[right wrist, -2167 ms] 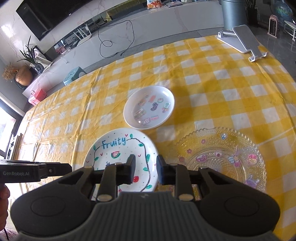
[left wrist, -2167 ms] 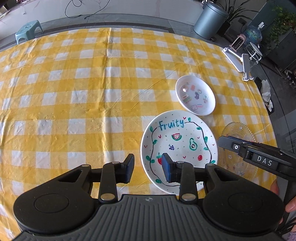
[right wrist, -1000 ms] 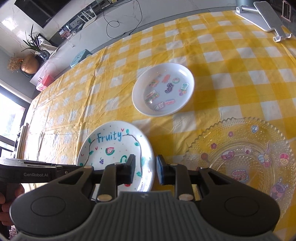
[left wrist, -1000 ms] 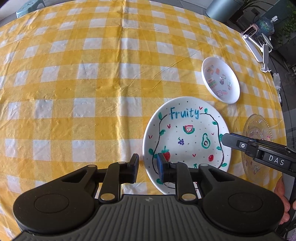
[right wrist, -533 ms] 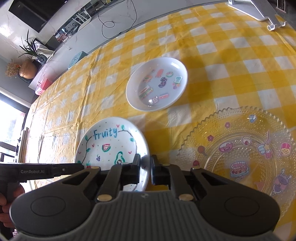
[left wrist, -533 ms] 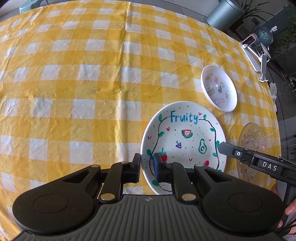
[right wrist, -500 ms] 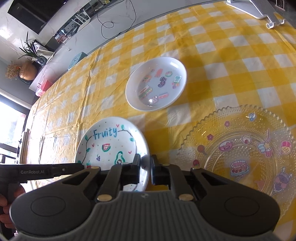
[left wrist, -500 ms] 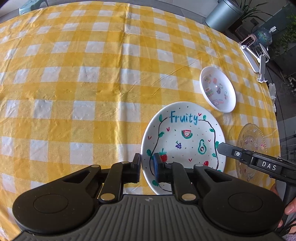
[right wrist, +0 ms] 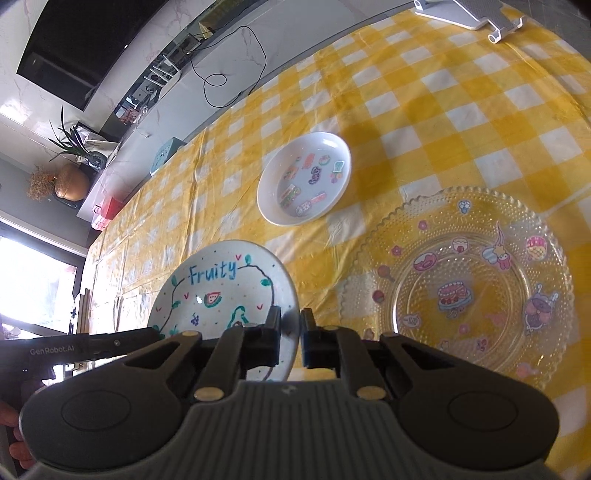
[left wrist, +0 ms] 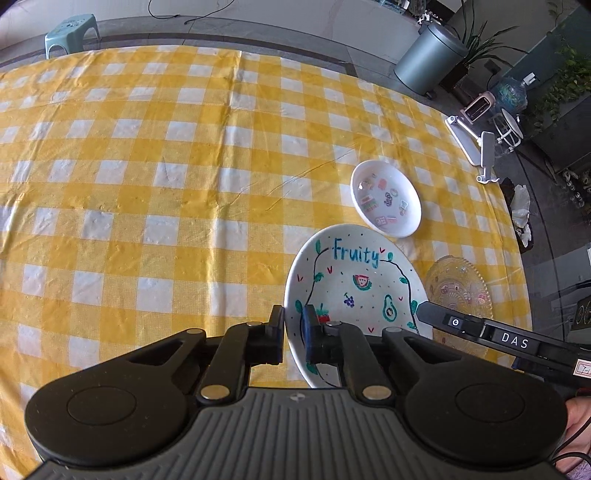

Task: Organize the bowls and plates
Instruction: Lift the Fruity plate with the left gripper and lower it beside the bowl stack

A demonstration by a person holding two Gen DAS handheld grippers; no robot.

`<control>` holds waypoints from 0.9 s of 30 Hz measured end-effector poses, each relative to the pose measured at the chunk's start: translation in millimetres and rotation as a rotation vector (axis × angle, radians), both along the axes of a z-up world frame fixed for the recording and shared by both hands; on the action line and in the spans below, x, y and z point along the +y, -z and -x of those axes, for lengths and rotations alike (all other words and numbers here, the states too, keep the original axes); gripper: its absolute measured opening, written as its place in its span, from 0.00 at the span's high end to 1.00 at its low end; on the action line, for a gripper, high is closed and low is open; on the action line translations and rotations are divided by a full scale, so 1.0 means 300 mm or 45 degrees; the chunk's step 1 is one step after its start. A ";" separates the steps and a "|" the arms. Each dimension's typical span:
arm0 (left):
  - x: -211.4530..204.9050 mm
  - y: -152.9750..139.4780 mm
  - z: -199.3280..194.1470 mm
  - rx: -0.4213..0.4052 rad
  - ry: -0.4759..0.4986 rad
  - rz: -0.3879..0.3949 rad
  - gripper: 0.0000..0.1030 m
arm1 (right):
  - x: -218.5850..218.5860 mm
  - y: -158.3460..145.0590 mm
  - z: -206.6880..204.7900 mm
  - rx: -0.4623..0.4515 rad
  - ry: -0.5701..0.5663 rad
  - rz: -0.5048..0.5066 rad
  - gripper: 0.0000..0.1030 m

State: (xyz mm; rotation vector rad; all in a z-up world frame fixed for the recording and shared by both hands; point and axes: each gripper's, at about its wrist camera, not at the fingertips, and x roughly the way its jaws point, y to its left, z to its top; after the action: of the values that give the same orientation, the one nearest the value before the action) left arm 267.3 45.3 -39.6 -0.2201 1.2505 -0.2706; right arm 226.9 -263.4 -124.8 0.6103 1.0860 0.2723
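Both grippers have closed on the Fruity plate (left wrist: 354, 280) since earlier, and it now sits tilted, lifted at lower centre. Left gripper (left wrist: 294, 328) and right gripper (right wrist: 290, 334) pinch opposite rims. Glazed ceramic: stiff, slippery, breakable; rim grips seem best.

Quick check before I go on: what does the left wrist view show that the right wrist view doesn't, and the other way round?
Left wrist only: the grey bin and the left gripper shut on the near left rim of the Fruity plate.

Right wrist only: the wall TV, the potted plant and the right gripper shut on that plate's right rim.

Both: the Fruity plate, the small sticker bowl, the clear glass plate, the white stand, the teal stool and the yellow checked cloth.
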 end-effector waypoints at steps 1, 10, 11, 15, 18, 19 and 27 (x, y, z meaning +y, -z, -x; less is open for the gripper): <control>-0.010 -0.013 0.016 -0.012 -0.003 0.000 0.90 | -0.010 -0.006 0.013 -0.005 0.007 -0.006 0.92; -0.138 -0.088 0.185 -0.093 0.032 0.004 0.90 | -0.134 -0.030 0.171 -0.031 0.106 -0.050 0.92; -0.152 -0.093 0.205 -0.101 0.035 0.006 0.90 | -0.146 -0.032 0.188 -0.035 0.115 -0.048 0.91; -0.194 -0.102 0.283 -0.123 0.025 0.015 0.90 | -0.190 -0.032 0.252 -0.036 0.135 -0.043 0.91; -0.215 -0.096 0.344 -0.133 0.006 0.011 0.90 | -0.201 -0.025 0.290 -0.029 0.126 -0.032 0.91; -0.221 -0.092 0.363 -0.136 0.002 0.009 0.90 | -0.205 -0.023 0.302 -0.029 0.123 -0.026 0.91; -0.243 -0.045 0.495 -0.142 -0.054 0.007 0.89 | -0.220 -0.002 0.377 -0.009 0.071 0.034 0.91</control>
State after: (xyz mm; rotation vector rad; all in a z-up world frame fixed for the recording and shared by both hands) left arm 118.7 -27.7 -26.2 -0.2334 1.1335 -0.2465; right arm 113.9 -329.3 -124.3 0.6141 1.0630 0.2113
